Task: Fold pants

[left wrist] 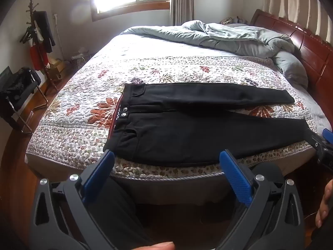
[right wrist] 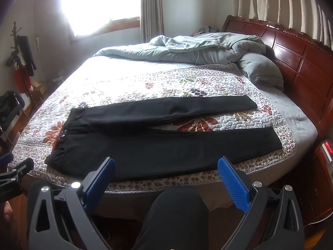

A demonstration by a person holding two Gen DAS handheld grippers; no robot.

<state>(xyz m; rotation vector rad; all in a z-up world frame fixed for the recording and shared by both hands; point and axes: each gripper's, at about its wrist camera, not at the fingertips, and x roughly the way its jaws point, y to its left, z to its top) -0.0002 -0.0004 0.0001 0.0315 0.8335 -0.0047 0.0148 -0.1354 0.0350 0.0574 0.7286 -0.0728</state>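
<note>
Black pants [left wrist: 187,133] lie flat on the floral quilt [left wrist: 83,108] of a bed, waistband to the left, both legs spread apart and pointing right. They also show in the right wrist view [right wrist: 158,148]. My left gripper [left wrist: 166,156] is open and empty, hovering just off the bed's near edge in front of the waist and hip area. My right gripper [right wrist: 166,164] is open and empty, hovering off the near edge in front of the nearer leg. The right gripper also shows at the right edge of the left wrist view [left wrist: 321,141].
A rumpled grey-green duvet [left wrist: 229,37] lies at the far side of the bed. A dark wooden headboard [right wrist: 291,62] stands on the right. A coat rack [left wrist: 39,41] and a chair [left wrist: 18,95] stand on the left. My knee [right wrist: 179,204] is below the bed edge.
</note>
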